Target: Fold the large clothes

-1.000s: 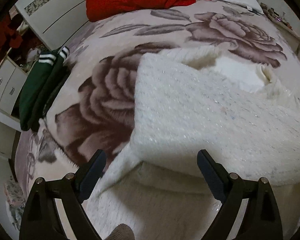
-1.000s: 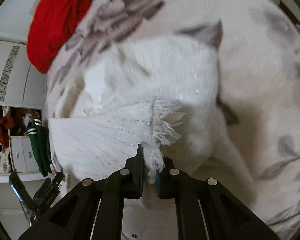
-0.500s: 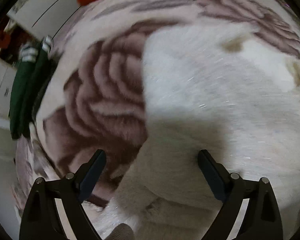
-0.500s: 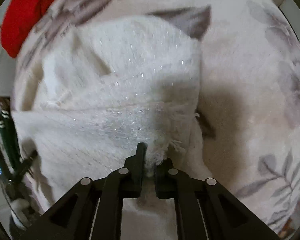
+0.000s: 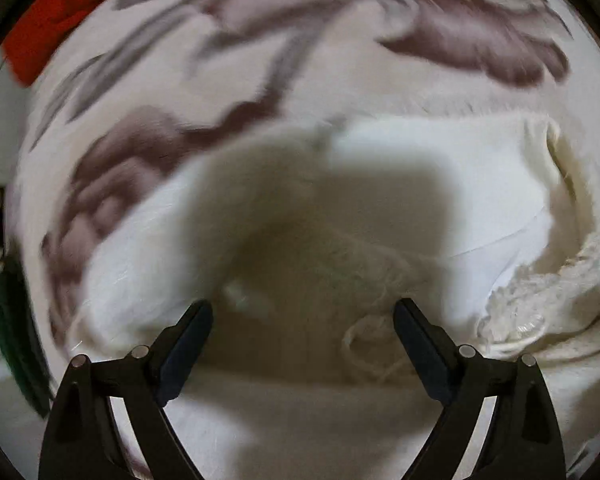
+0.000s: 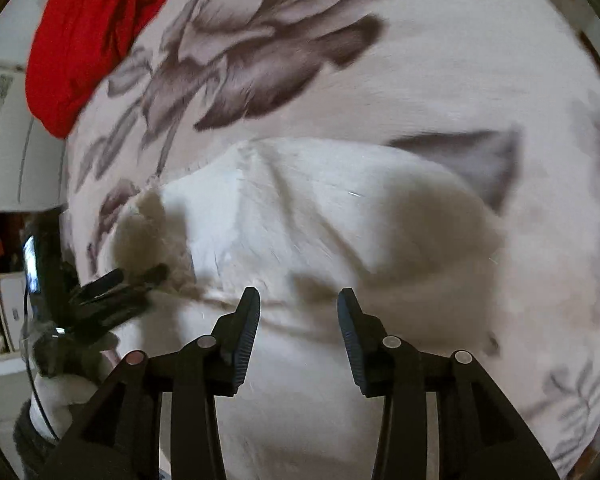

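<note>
A white fuzzy garment (image 5: 380,184) lies folded on the floral blanket (image 5: 340,60); its frayed edge (image 5: 516,308) shows at the right. My left gripper (image 5: 304,320) points straight down just over it. Its jaws are closing, with cloth below them and no pad pressing on it. In the right wrist view the same garment (image 6: 320,208) fills the middle. My right gripper (image 6: 298,308) hovers over it with its jaws opening and nothing held between them. The left gripper (image 6: 140,274) appears there at the left, in a gloved hand (image 6: 60,392), over the garment's left edge.
A red cloth (image 6: 88,32) is heaped at the far left end of the blanket (image 6: 440,60). A dark green garment (image 5: 0,308) hangs at the bed's left side. White cupboards (image 6: 4,160) stand beyond the bed on the left.
The right gripper has let go of the frayed edge and its jaws have spread. The left gripper has swept across and come down close over the garment, its jaws a little narrower.
</note>
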The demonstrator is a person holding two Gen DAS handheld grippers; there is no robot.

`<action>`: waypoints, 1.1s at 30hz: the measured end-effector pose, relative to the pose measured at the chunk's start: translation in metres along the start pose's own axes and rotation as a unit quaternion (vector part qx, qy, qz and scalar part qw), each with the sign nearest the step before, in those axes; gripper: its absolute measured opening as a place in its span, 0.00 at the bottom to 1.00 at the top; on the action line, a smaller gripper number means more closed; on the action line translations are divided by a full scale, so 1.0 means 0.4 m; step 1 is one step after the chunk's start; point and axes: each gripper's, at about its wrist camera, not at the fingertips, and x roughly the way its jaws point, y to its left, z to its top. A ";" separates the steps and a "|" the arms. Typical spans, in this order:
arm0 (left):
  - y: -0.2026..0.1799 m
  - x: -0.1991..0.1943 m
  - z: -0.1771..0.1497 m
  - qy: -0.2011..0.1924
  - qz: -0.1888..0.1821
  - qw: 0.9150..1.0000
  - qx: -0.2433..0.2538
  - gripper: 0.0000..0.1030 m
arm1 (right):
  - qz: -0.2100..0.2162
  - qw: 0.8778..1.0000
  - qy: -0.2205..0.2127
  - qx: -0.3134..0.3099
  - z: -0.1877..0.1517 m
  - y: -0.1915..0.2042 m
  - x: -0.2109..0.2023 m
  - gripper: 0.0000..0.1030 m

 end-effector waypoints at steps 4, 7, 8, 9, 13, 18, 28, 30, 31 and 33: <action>-0.043 -0.013 -0.026 -0.036 -0.014 0.999 0.030 0.14 | -0.013 0.998 0.053 -0.020 0.038 0.047 0.135 0.46; -0.044 -0.014 -0.045 -0.055 -0.010 0.998 0.027 0.10 | -0.045 0.996 0.071 -0.024 0.034 0.054 0.198 0.46; -0.039 -0.013 -0.049 -0.059 -0.014 0.998 0.023 0.10 | -0.053 0.996 0.064 -0.027 0.029 0.055 0.205 0.42; -0.032 -0.014 -0.053 -0.064 -0.019 0.998 0.019 0.09 | -0.055 0.997 0.052 -0.026 0.024 0.056 0.204 0.34; -0.002 -0.044 -0.071 -0.096 -0.023 0.995 0.005 0.08 | -0.066 0.997 0.010 -0.030 0.005 0.069 0.173 0.08; 0.017 -0.062 -0.052 -0.110 -0.027 0.994 -0.005 0.08 | -0.035 0.998 -0.054 -0.012 0.008 0.081 0.078 0.07; 0.027 -0.065 0.027 -0.082 -0.041 0.995 -0.045 0.17 | -0.053 0.997 -0.047 0.020 0.114 0.062 0.119 0.10; 0.024 -0.108 -0.002 -0.103 -0.042 0.993 -0.040 0.22 | -0.020 0.999 -0.023 0.023 0.113 0.049 0.122 0.15; 0.024 -0.139 -0.024 -0.122 -0.049 0.991 -0.038 0.23 | 0.003 1.000 -0.014 0.020 0.107 0.042 0.105 0.25; 0.027 -0.203 -0.072 -0.159 -0.063 0.984 -0.038 0.45 | 0.056 0.998 -0.014 0.019 0.080 0.012 0.041 0.44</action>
